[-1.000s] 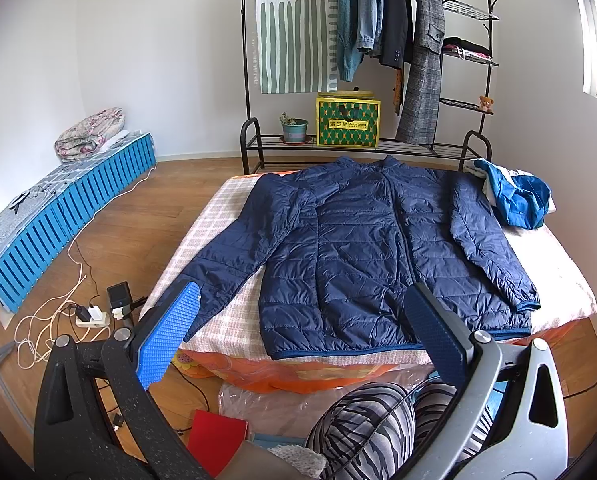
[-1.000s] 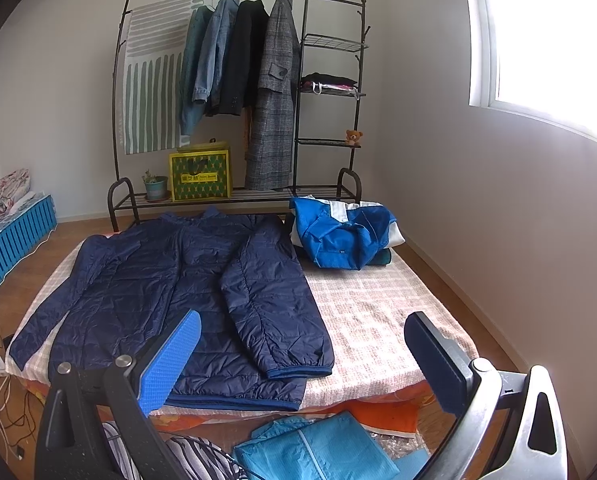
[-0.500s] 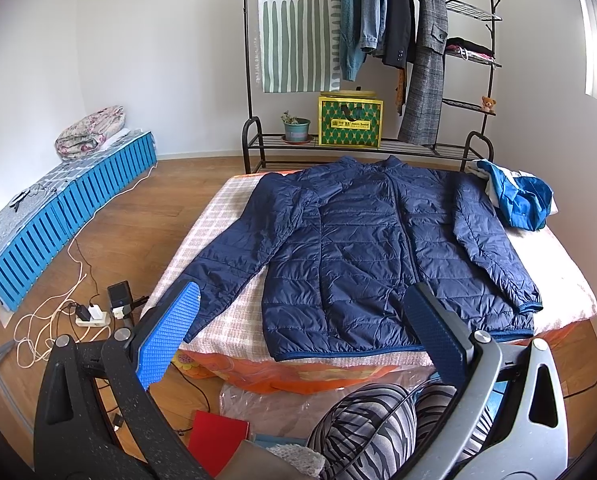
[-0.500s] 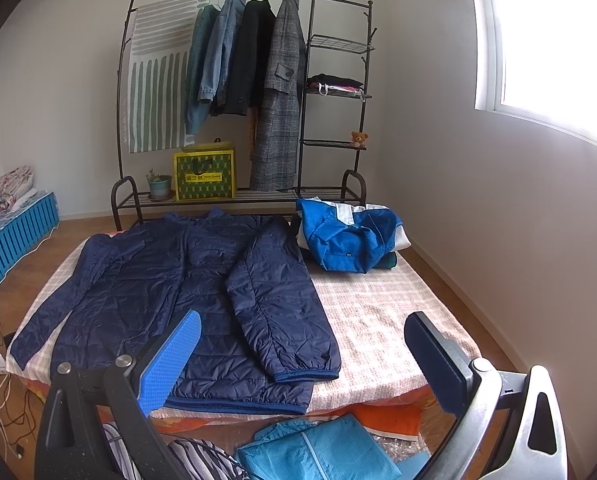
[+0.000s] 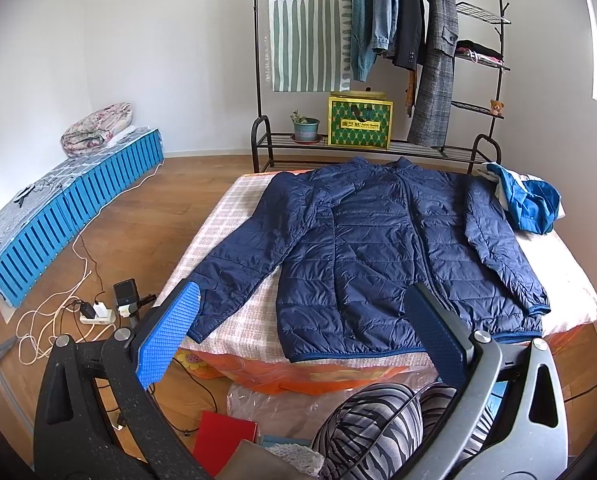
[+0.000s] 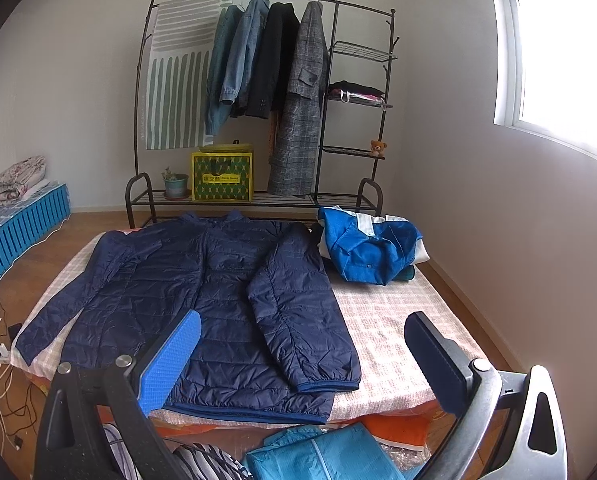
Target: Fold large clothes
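I see the navy jacket (image 5: 382,248) lying flat, front up, on the checked bed (image 6: 394,320), sleeves spread outward. A crumpled blue garment (image 6: 368,250) sits just beside its right shoulder. Behind the bed stands a clothes rack (image 6: 258,92). My left gripper (image 5: 302,336) and right gripper (image 6: 302,356) both hover spread wide before the hem, holding nothing.
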